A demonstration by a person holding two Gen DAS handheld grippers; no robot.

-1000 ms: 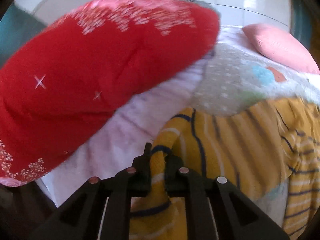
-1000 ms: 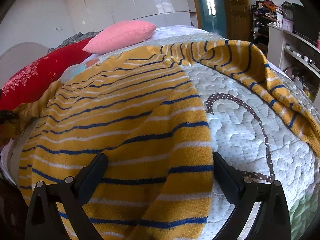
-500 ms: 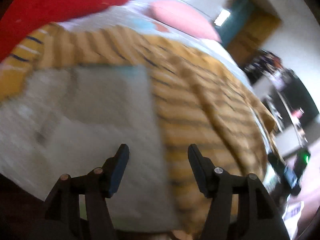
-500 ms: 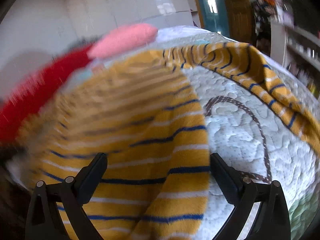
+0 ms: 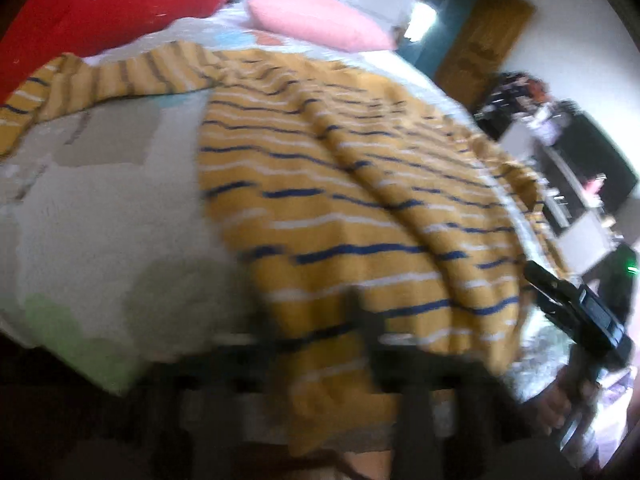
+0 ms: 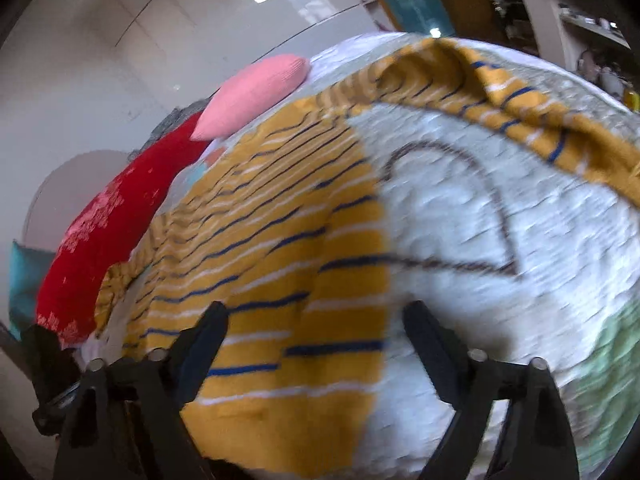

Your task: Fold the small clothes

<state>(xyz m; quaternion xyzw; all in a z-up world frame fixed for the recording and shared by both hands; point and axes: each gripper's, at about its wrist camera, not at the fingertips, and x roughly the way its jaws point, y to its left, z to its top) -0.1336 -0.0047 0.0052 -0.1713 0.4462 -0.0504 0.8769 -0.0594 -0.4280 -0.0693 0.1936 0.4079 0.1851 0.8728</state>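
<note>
A yellow sweater with blue and white stripes (image 5: 340,208) lies spread on the quilted bed (image 5: 100,208). One sleeve stretches to the far left. My left gripper (image 5: 320,340) is blurred at the bottom, its jaws apart over the sweater's near hem. In the right wrist view the sweater (image 6: 280,248) covers the left half of the bed, its other sleeve along the far right. My right gripper (image 6: 316,340) is open, its jaws astride the sweater's right edge near the hem. The right gripper's body also shows in the left wrist view (image 5: 576,312).
A red cushion (image 5: 100,8) and a pink pillow (image 5: 316,24) lie at the head of the bed. A wooden door (image 5: 480,28) and cluttered shelves (image 5: 560,140) stand to the right. The white quilt (image 6: 480,220) with a brown dotted line lies beside the sweater.
My left gripper let go of the sleeve, opened, and swung from the red cushion to the sweater's near hem. My right gripper stayed open and shifted to the sweater's right edge.
</note>
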